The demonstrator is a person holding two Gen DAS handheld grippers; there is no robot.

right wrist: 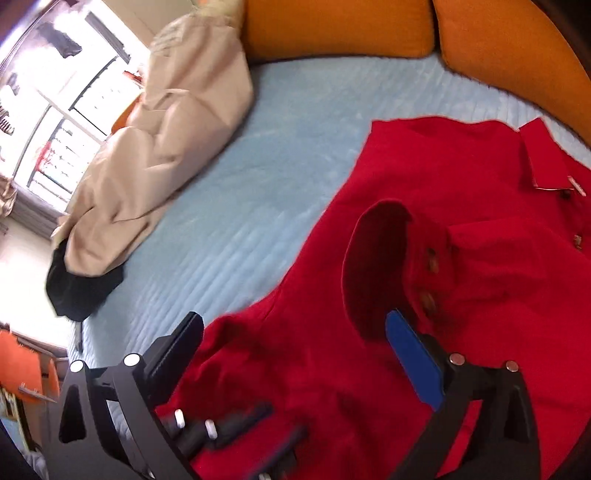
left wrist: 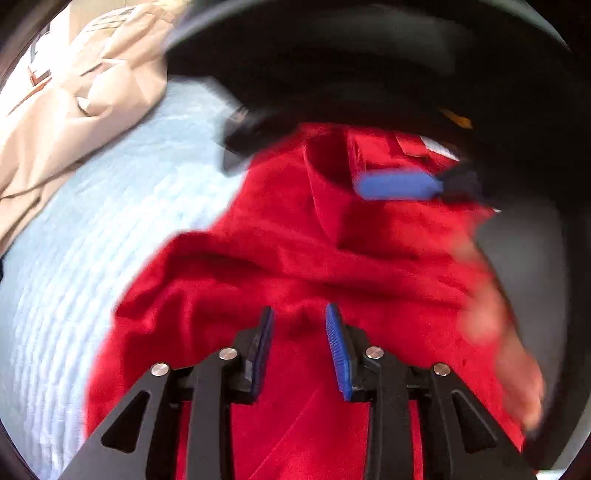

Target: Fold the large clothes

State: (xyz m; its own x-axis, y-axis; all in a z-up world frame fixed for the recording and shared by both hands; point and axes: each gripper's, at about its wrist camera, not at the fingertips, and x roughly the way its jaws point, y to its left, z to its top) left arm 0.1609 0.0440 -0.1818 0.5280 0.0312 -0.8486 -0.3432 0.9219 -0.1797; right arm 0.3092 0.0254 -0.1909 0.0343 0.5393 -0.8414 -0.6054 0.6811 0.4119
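A red collared coat (right wrist: pixel 424 177) with buttons lies spread on the light blue bed cover (right wrist: pixel 277 147), its sleeve cuff (right wrist: pixel 373 266) standing open. It fills the left wrist view (left wrist: pixel 295 258) too. My left gripper (left wrist: pixel 299 317) is partly open, its blue pads just above a bunched fold of red fabric with nothing pinched. It shows blurred in the right wrist view (right wrist: pixel 251 428). My right gripper (right wrist: pixel 295 325) is wide open over the coat's lower part. One blue fingertip (left wrist: pixel 395 184) of it shows in the left wrist view near the collar.
A beige coat (right wrist: pixel 166 140) lies crumpled at the bed's left side over a black garment (right wrist: pixel 81 288). Orange cushions (right wrist: pixel 340 26) line the far edge of the bed. A bright window (right wrist: pixel 66 103) is at the left. A blurred hand (left wrist: pixel 498 325) is at the right.
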